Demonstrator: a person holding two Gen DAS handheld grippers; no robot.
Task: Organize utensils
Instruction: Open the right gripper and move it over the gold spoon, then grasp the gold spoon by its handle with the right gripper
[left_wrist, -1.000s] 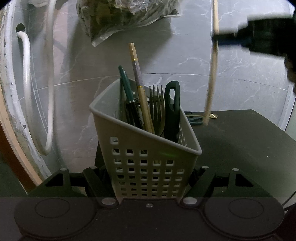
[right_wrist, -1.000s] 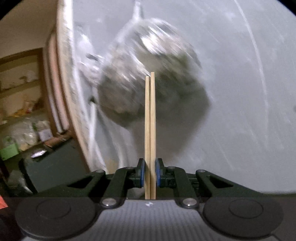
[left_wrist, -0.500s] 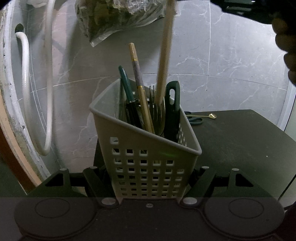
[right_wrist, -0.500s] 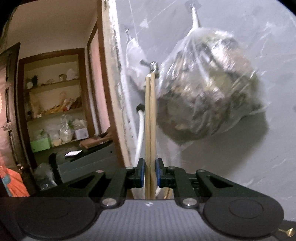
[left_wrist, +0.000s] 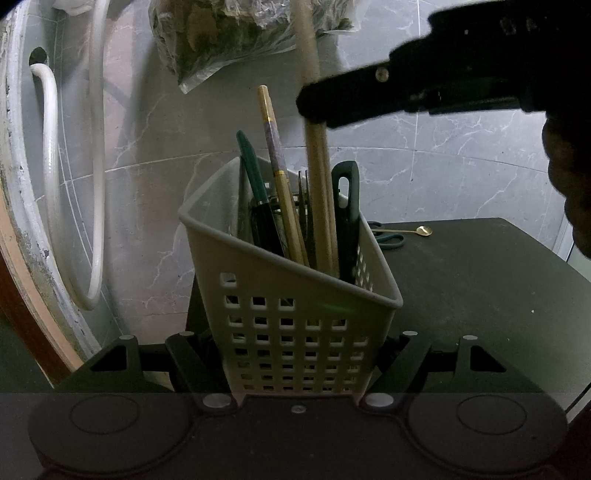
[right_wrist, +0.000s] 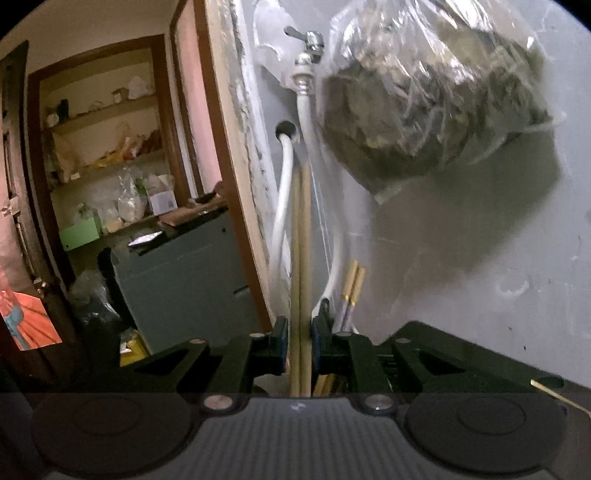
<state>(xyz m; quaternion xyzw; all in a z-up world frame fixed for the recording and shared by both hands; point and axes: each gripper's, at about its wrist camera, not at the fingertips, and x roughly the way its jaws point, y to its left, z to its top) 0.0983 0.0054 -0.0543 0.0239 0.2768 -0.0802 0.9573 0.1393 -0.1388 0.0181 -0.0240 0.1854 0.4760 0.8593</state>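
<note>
Since the earlier frames my right gripper (left_wrist: 314, 107) has swung in from the upper right and now sits over the caddy (left_wrist: 295, 317), and the wooden chopsticks (left_wrist: 319, 184) that were off to the side a second ago stand inside it. Its jaws have just been opening; from the right wrist view the blue pads (right_wrist: 282, 345) stand slightly apart from the pair of sticks between them, so the hold looks let go — not clamped.

My left gripper (left_wrist: 295, 365) is clenched on the base of the caddy, a pale grey plastic basket with square holes, held at the edge of the dark table (left_wrist: 480, 295).

No brand, label or writing is legible anywhere.

Inside the caddy, the chopsticks are plain, light tan and long, rising well above the rim between a fork (left_wrist: 304, 199) and a dark green handle with a slot (left_wrist: 347, 218). To their left lean gold-tipped chopsticks with a purple band (left_wrist: 275, 166) and a green-handled utensil (left_wrist: 251, 162). On the table behind lie a small gold spoon (left_wrist: 423, 230) and green scissors (left_wrist: 389, 240), partly hidden. A clear bag of dried greens (right_wrist: 432, 99) hangs on the grey marble wall.
</note>
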